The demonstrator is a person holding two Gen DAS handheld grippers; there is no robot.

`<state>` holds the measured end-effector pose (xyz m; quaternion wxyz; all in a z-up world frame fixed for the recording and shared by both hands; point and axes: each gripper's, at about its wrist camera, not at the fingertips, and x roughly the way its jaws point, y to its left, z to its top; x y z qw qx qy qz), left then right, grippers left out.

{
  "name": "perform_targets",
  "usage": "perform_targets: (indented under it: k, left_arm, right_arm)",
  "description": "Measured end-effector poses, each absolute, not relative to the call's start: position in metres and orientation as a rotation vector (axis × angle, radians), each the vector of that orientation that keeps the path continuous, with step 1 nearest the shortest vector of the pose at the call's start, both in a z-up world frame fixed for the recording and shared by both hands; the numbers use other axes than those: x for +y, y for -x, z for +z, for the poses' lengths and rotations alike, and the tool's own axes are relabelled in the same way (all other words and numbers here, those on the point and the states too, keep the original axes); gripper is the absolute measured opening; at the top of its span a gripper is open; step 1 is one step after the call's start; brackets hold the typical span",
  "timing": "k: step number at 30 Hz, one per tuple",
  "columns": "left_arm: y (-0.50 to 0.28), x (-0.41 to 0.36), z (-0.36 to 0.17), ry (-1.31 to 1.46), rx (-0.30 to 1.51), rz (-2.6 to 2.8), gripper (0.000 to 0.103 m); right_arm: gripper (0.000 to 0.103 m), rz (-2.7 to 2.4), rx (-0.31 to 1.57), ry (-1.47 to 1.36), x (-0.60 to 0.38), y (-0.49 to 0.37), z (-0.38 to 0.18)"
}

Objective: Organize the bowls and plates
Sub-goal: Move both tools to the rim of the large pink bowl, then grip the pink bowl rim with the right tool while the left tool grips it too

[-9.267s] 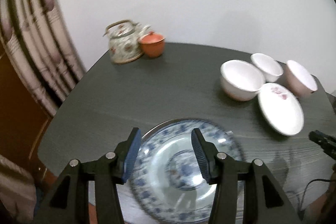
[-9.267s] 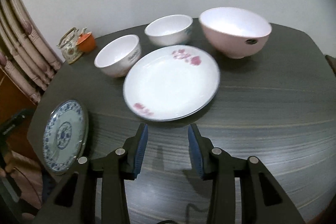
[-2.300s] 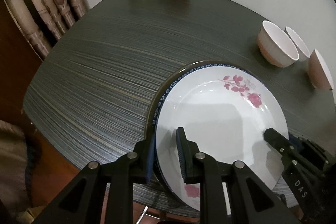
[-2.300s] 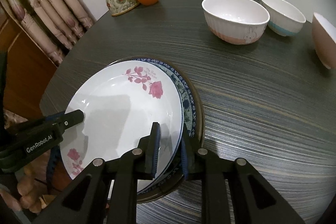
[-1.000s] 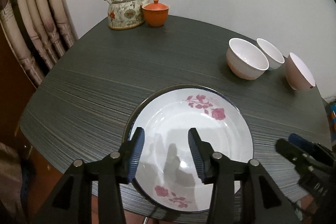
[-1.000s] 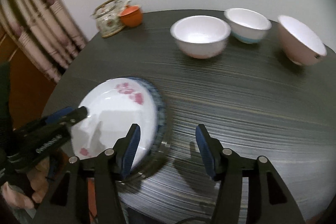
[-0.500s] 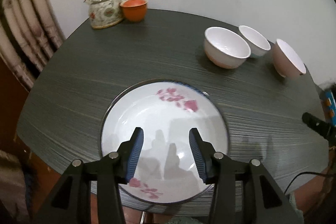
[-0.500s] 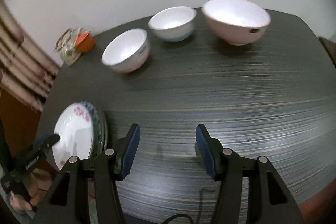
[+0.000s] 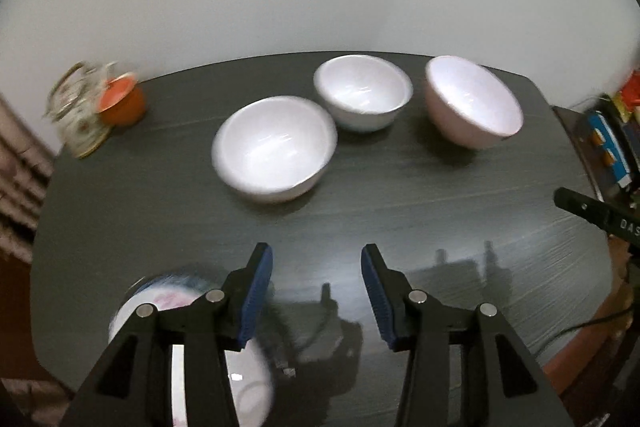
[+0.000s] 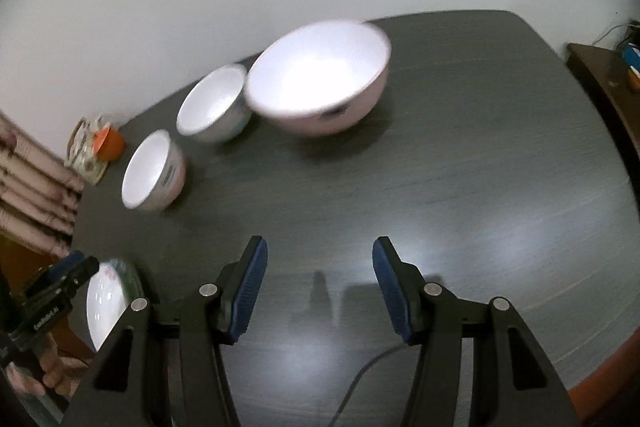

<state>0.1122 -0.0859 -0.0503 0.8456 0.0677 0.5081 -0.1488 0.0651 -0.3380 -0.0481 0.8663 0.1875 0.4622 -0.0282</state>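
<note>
Three bowls stand in a row on the dark table (image 9: 440, 211): a white bowl (image 9: 274, 148) nearest, a smaller white bowl (image 9: 363, 97) behind it, and a pink bowl (image 9: 472, 107) to the right. In the right wrist view the pink bowl (image 10: 320, 77) is largest, with the small bowl (image 10: 214, 103) and the white bowl (image 10: 152, 171) to its left. The rose plate (image 9: 176, 311) lies stacked on the blue plate at the table's near left edge, also seen in the right wrist view (image 10: 110, 297). My left gripper (image 9: 316, 291) and right gripper (image 10: 318, 283) are both open and empty above the table.
A floral teapot (image 9: 78, 111) and an orange lidded cup (image 9: 122, 101) stand at the far left by the curtain. A side stand with coloured items (image 9: 612, 143) is beyond the table's right edge. The wall runs behind the table.
Both grippers have let go of the stacked plates and swung toward the bowls. The left gripper has turned right, so the plates now sit at its lower left.
</note>
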Motion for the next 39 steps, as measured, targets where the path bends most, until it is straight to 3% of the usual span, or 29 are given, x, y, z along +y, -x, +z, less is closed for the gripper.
perform_targets:
  k: [11,23,37,38,39]
  left_arm:
    - [-0.206,-0.188,-0.058,0.035,1.188,-0.449,0.049]
    - [-0.261,-0.226,-0.094,0.177,1.313,-0.381,0.049]
    - [-0.270,-0.248,-0.123,0.146,1.344,-0.388,0.047]
    - [-0.270,-0.249,-0.123,0.133,1.340,-0.393,0.046]
    - [-0.269,-0.250,-0.124,0.128,1.331,-0.400,0.037]
  right_arm:
    - [0.052,-0.112,0.993,-0.416,-0.398,-0.139,-0.030]
    - [0.052,-0.149,1.037,-0.438,-0.416,-0.200,-0.057]
    - [0.038,-0.164,1.082,-0.452,-0.402,-0.231,-0.087]
    - [0.036,-0.162,1.083,-0.450,-0.402,-0.232,-0.088]
    - [0.031,-0.158,1.087,-0.451,-0.402,-0.233,-0.090]
